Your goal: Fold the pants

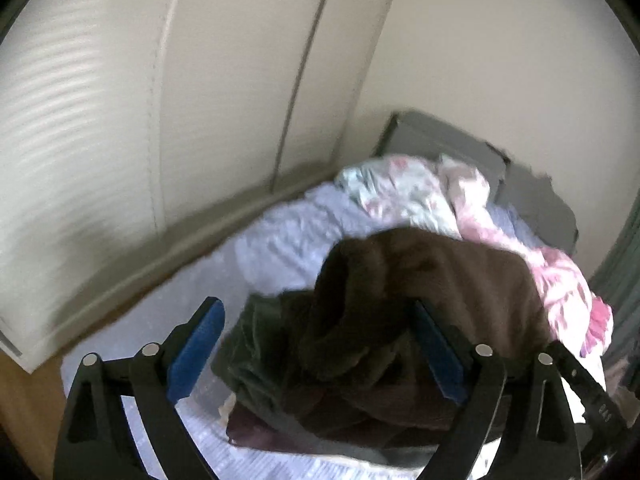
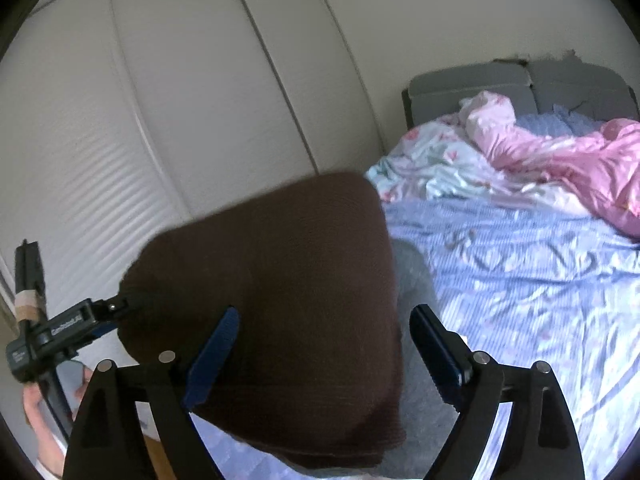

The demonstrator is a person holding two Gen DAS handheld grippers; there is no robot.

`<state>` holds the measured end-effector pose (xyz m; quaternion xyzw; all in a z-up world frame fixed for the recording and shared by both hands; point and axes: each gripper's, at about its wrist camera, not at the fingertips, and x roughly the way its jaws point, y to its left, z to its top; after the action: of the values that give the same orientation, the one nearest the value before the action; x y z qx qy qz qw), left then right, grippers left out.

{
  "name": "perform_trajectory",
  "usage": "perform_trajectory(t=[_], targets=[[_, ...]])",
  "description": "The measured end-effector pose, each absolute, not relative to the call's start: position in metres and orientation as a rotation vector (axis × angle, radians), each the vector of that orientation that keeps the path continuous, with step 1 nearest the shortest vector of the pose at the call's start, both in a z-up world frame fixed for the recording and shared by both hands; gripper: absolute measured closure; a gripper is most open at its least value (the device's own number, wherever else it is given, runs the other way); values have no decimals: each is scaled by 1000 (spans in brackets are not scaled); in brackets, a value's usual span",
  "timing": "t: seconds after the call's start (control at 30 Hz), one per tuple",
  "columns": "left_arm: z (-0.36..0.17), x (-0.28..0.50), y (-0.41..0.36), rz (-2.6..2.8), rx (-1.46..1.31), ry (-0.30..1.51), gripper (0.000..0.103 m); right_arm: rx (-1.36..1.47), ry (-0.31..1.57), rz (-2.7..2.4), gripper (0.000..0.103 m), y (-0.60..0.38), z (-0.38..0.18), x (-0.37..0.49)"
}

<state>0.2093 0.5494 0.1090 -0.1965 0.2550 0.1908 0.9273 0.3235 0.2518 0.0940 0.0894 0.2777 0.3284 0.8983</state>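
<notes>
Jaws on my left gripper [image 1: 318, 348] stand wide apart, the blue pads [image 1: 196, 344] gripping nothing. Between them, and just ahead, lie the brown pants [image 1: 420, 292], bunched in a heap, with one fold rising towards the camera. The picture is smeared, so I cannot tell whether cloth touches either pad. Under the near edge of the pants shows a darker, greenish garment [image 1: 256, 340], touching them. Both sit on the lavender bedsheet [image 1: 280, 240].

My right gripper [image 2: 324, 356] is spread just as wide. In its view a broad panel of the pants fills the space between the fingers and reaches up and to the left, hiding part of the white wardrobe doors [image 2: 200, 100]. The left-hand pad lies in front of the cloth; the right-hand pad is clear of it, over the sheet. At the far left the cloth's corner meets the tip of my other gripper, seen side-on, and it looks caught there. My left hand [image 2: 40, 412] shows below it.

Farther out, a pale flowered quilt [image 2: 424, 164] and a pink duvet [image 2: 580, 168] lie crumpled together near the head of the bed, against the grey headboard [image 2: 472, 84]. The louvred part of the wardrobe doors runs along the bed's left side, and a strip of wooden floor [image 1: 16, 400] shows at the lower left.
</notes>
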Motion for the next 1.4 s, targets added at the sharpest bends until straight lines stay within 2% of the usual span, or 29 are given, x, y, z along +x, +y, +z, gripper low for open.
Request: perform_trajectory(t=[0.3, 0.43, 0.63, 0.97, 1.4], targets=[[143, 190, 500, 467, -258, 431, 5, 228, 530, 633, 14, 218, 115, 322], [157, 164, 454, 438, -166, 402, 3, 171, 495, 623, 7, 197, 128, 308], [162, 116, 373, 364, -11, 379, 0, 107, 457, 635, 7, 144, 142, 273], [118, 55, 244, 183, 93, 539, 0, -14, 488, 488, 3, 8, 125, 169], [65, 4, 106, 52, 86, 557, 0, 18, 460, 171, 3, -143, 74, 35]])
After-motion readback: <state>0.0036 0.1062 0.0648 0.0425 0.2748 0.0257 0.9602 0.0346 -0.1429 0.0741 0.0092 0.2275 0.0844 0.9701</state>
